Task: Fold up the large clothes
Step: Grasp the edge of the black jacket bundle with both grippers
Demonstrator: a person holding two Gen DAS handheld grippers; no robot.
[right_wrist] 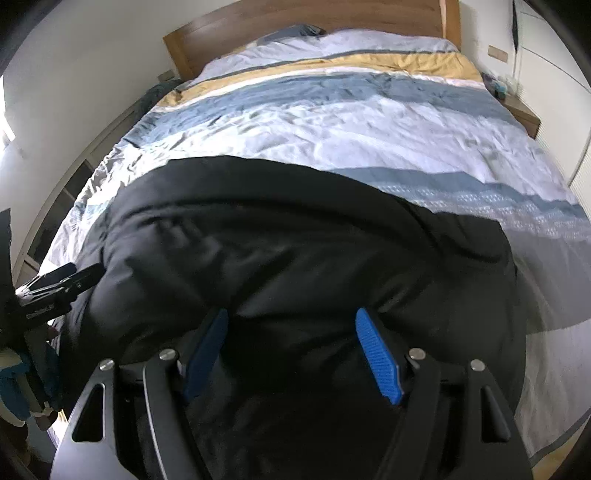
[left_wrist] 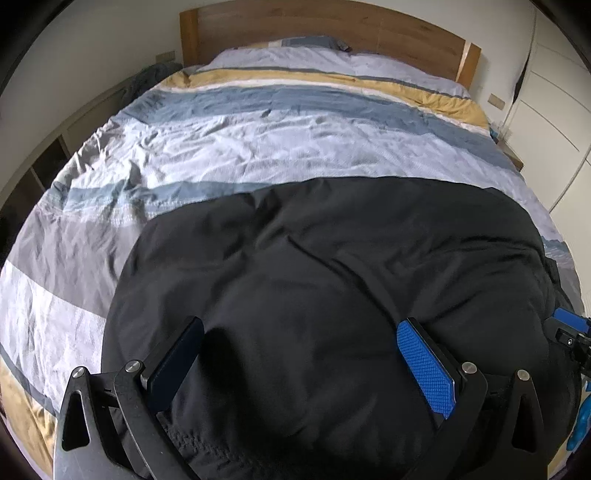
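Both hand-held grippers [left_wrist: 299,334] above black garment [left_wrist: 332,251].

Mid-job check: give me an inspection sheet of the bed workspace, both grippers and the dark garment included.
Surface: bed with a wrinkled striped duvet, grey, blue, white and mustard bands.
Job's things: black garment spread over the near end of the bed, puffy, with creases.
Clutter: small items on the nightstand, too small to identify.
Grippers: left gripper open, jaws wide over the black fabric; right gripper open, likewise over the fabric. No grip seen.
Cables: nothing seen.
Surroundings: wooden headboard, blue pillow under it, white wardrobe doors on the right, low shelving on the left.
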